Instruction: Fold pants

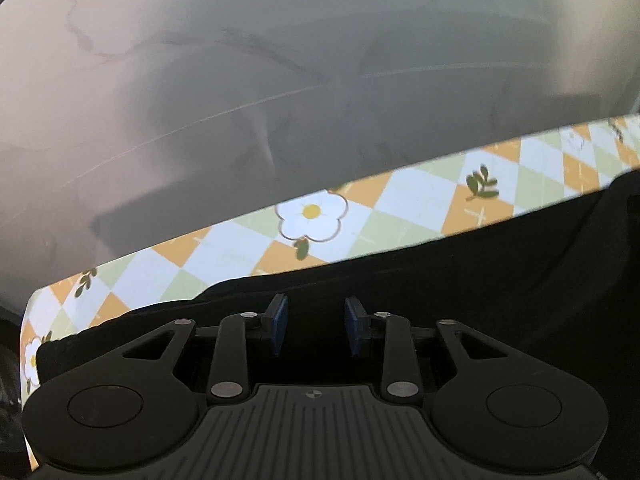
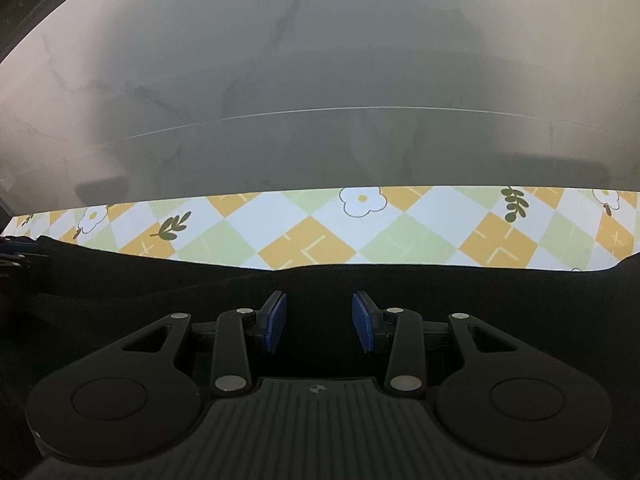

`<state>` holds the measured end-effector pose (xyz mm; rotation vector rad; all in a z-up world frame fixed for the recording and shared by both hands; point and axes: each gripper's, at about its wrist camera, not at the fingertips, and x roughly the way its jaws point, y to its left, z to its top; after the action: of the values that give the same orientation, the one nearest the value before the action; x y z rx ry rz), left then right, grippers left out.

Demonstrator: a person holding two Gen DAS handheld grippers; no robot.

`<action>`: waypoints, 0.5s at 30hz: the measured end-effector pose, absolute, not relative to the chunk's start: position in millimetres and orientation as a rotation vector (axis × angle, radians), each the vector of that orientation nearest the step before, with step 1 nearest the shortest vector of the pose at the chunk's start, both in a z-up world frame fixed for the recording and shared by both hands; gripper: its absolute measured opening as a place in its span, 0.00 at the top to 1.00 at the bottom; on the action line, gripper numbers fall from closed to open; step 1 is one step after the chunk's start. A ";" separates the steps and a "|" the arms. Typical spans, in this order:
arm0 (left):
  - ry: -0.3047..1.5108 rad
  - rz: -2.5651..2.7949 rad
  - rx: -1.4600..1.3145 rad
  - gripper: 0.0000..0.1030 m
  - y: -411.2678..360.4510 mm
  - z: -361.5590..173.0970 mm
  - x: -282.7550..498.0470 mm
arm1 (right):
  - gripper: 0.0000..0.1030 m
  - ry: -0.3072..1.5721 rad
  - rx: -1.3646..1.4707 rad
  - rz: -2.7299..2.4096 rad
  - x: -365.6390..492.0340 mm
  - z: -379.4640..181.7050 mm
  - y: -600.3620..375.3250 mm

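Note:
Black pants [image 1: 480, 280] lie on a table covered with a checked cloth [image 1: 400, 208] in orange, green and white with flowers. My left gripper [image 1: 316, 308] hovers just over the pants near their far edge, blue pads apart, and only dark cloth shows in the gap below. In the right wrist view the same pants [image 2: 160, 292] fill the lower part of the frame. My right gripper [image 2: 319, 300] stands open over them, close to the hem line, where the cloth [image 2: 400, 232] starts. I see no fabric pinched by either one.
Beyond the table's far edge is a grey marbled floor [image 1: 240, 80], blurred. The table's left corner [image 1: 36, 304] shows in the left wrist view. A small blue and metal part [image 2: 14, 250] pokes in at the left edge of the right wrist view.

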<state>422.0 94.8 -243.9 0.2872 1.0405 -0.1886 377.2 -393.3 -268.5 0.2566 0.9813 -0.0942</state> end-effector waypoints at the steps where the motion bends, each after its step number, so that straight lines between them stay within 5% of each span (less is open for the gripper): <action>1: 1.043 -0.190 0.302 0.64 90.8 -248.1 423.2 | 0.62 0.983 0.255 -0.092 376.7 -269.0 -392.9; 10: 1.033 -0.190 0.376 0.58 73.4 -255.3 419.1 | 0.62 0.999 0.268 -0.103 370.5 -275.9 -397.6; 15: 1.029 -0.196 0.351 0.95 69.4 -251.9 417.5 | 0.62 1.008 0.281 -0.109 368.7 -277.3 -399.9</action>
<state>417.5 69.4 -251.9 0.3510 1.0289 -0.1957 368.7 -399.9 -277.3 0.2807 1.0080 -0.1090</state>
